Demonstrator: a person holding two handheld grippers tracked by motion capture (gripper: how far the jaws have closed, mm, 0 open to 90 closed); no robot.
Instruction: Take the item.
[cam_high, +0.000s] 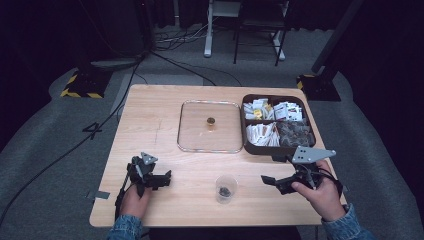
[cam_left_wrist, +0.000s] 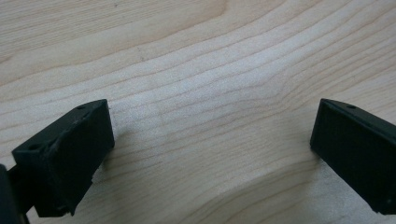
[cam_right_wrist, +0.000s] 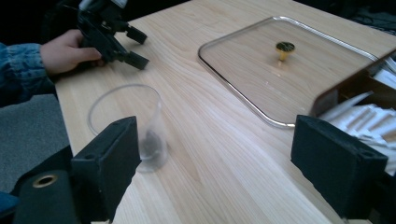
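tongs resting low over the wooden tabletop (cam_high: 165, 100)

left tongs (cam_high: 165, 178) and right tongs (cam_high: 268, 182) both spread, empty, flanking a clear cup (cam_high: 226, 189) at lower centre; glass lid (cam_high: 210, 126) and sachet box (cam_high: 277, 125) above.

A table (cam_high: 165, 200) was seen from above. A lid (cam_high: 210, 126) with a knob (cam_high: 211, 120) at its middle was laid flat at the table's centre. Touching its right edge, a compartmented box (cam_high: 276, 126) was placed, with packets (cam_high: 263, 134) held in its sections. A cup (cam_high: 225, 189) was stood near the front edge, between the left gripper (cam_high: 164, 179) and the right gripper (cam_high: 272, 182).
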